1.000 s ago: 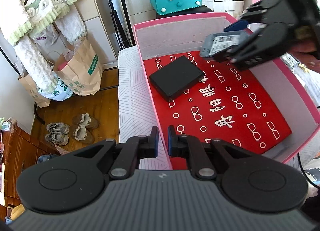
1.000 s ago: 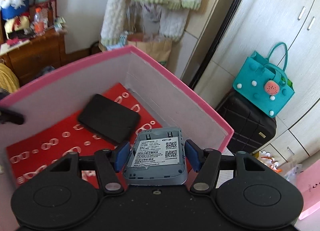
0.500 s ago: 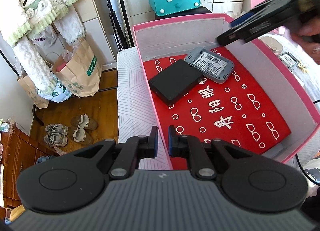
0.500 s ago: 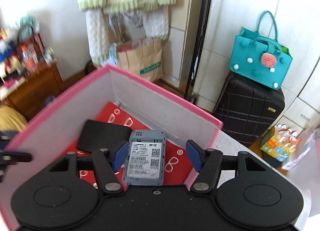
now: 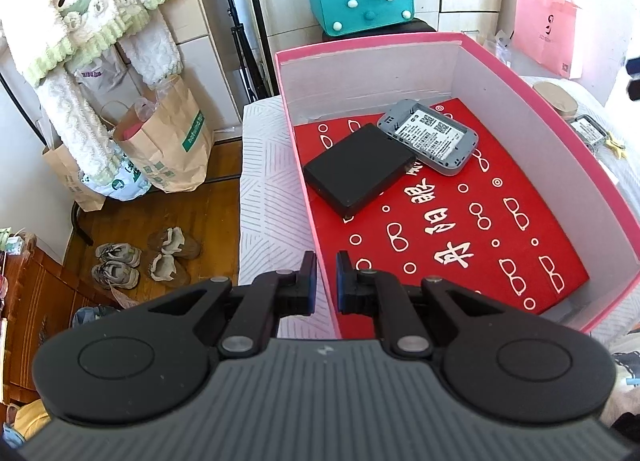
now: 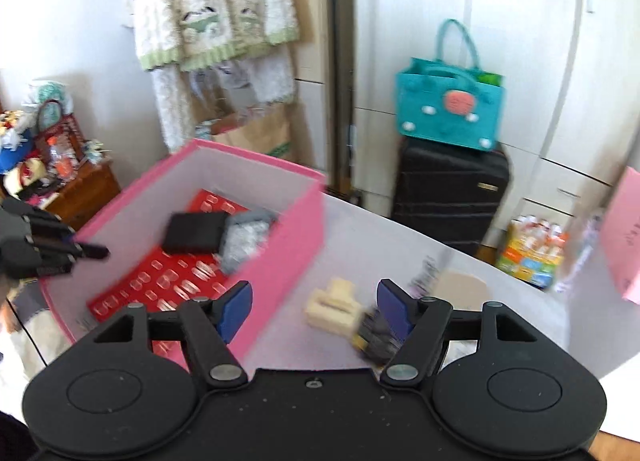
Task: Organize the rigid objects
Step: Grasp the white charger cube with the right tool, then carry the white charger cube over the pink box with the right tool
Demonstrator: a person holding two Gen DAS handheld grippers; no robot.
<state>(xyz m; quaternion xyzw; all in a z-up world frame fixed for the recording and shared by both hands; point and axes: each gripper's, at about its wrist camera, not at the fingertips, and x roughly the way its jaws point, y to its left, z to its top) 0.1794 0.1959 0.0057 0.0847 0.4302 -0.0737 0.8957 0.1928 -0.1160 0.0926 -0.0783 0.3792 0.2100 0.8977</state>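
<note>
We see a white patterned bed [image 5: 264,181] carrying the pink box [image 5: 560,109], a cream clip [image 6: 332,307] and a round tan lid [image 5: 558,99].

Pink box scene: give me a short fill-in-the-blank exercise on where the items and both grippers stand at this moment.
1. The grey device lies label-up inside the pink ____, on its red liner.
2. One end of the grey device touches the ____ case beside it.
3. The right gripper is open and holds ____.
4. The left gripper sits nearly shut around the box's near ____.

Missing words: box; black; nothing; wall
</note>
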